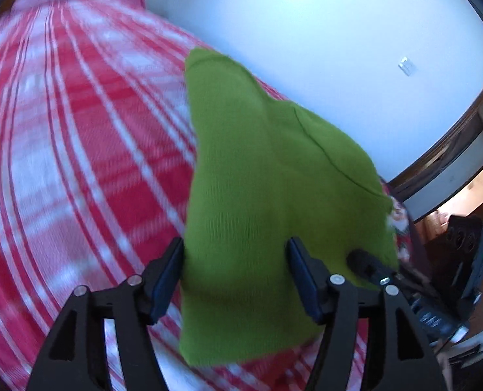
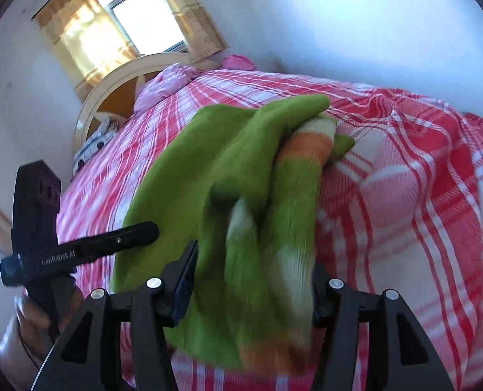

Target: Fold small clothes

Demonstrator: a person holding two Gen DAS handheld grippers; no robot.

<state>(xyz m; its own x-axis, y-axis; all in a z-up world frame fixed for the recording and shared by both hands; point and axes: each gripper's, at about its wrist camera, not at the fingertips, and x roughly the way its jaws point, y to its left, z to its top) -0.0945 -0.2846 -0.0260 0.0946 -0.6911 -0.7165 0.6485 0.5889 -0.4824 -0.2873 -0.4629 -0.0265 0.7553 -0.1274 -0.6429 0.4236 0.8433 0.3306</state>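
The green garment [image 1: 274, 202] is a knit piece, plain green on the broad face turned to the left wrist view; it lies over the red-and-white plaid bedspread [image 1: 78, 150], near the bed's edge by the white wall [image 1: 323, 32]. A curved seam runs across its upper right part. The right wrist view adds what the left lacks: a bunched section with orange and cream stripes [image 2: 309, 143], folded in among the green, plus a lit window [image 2: 143, 13] with yellow curtains, a pale rounded headboard [image 2: 117, 88] and pink bedding [image 2: 166, 84] at the far end. Left gripper [image 1: 236, 277]: jaws wide apart, the green cloth lying between and past them; whether the pads press it I cannot tell. Right gripper [image 2: 254, 280]: jaws likewise spread wide, fabric heaped between them, right finger largely covered by cloth; grip not determinable. From the right wrist view the left gripper's black finger [image 2: 111, 244] reaches onto the green cloth edge, with the person's hand [image 2: 36, 319] below it. Motion blur softens the striped folds and the plaid; the garment's type stays unclear, its lower edge cut off behind the gripper frames.
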